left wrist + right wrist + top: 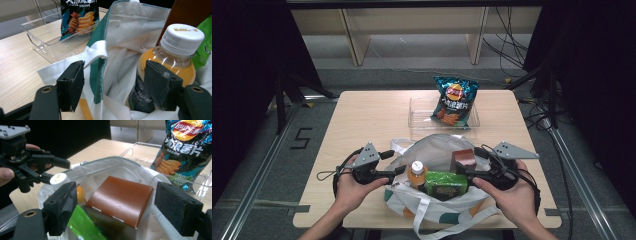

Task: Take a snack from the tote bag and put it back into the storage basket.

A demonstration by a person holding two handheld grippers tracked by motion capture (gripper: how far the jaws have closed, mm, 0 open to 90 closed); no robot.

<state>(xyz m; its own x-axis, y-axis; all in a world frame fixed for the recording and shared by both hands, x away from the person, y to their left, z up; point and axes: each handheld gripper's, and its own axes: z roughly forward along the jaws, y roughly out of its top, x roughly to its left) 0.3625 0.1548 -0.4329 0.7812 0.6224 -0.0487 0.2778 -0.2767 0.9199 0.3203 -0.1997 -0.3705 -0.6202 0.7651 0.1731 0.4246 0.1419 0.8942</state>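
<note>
The chip bag (186,147) carries the Lay's logo above large Chinese characters and a "50" low down, the bottle cap (182,35) shows what looks like "2025 09 02" with "20:28 FZ2", and a "5" (301,138) marks the floor.

Each black gripper (394,171) carries a grey three-cornered plate; black cables trail; foam-like dark pads (156,83).

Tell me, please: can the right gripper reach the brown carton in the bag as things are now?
Probably yes. The right gripper has its jaws open, and the brown carton lies right in front of them, its top showing in the mouth of the tote bag. The green packet sits beside it, not over it.
</note>
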